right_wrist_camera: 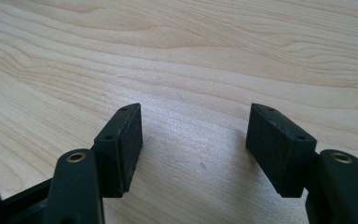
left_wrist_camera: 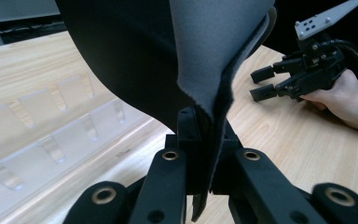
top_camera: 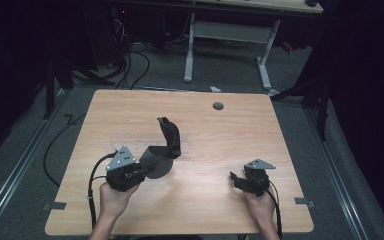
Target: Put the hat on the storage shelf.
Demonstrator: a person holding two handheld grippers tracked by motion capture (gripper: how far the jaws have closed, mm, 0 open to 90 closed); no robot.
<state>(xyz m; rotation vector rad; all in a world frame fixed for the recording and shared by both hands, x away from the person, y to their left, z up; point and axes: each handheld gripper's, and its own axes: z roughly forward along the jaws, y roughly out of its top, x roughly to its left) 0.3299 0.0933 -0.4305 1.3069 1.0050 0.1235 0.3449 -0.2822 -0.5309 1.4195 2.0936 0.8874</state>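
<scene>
A floppy dark sheet (top_camera: 167, 142), black on one face and grey on the other (left_wrist_camera: 135, 56), curls upward from my left gripper (top_camera: 147, 162). The left gripper (left_wrist_camera: 203, 126) is shut on the sheet's lower edge, just above the wooden table (top_camera: 205, 130). Under and behind the sheet lies a clear plastic rack (left_wrist_camera: 51, 135) with several ridges, faint in the high view (top_camera: 130, 134). My right gripper (top_camera: 234, 177) rests low at the table's front right, also visible from the left gripper view (left_wrist_camera: 261, 84). It stands open (right_wrist_camera: 196, 135) with only bare wood between its pads.
A grey round grommet (top_camera: 218, 105) sits near the table's far edge. Grey tape marks lie at the front corners (top_camera: 55, 205) (top_camera: 305, 201). Beyond the table stand a white desk frame (top_camera: 230, 30) and floor cables (top_camera: 130, 65).
</scene>
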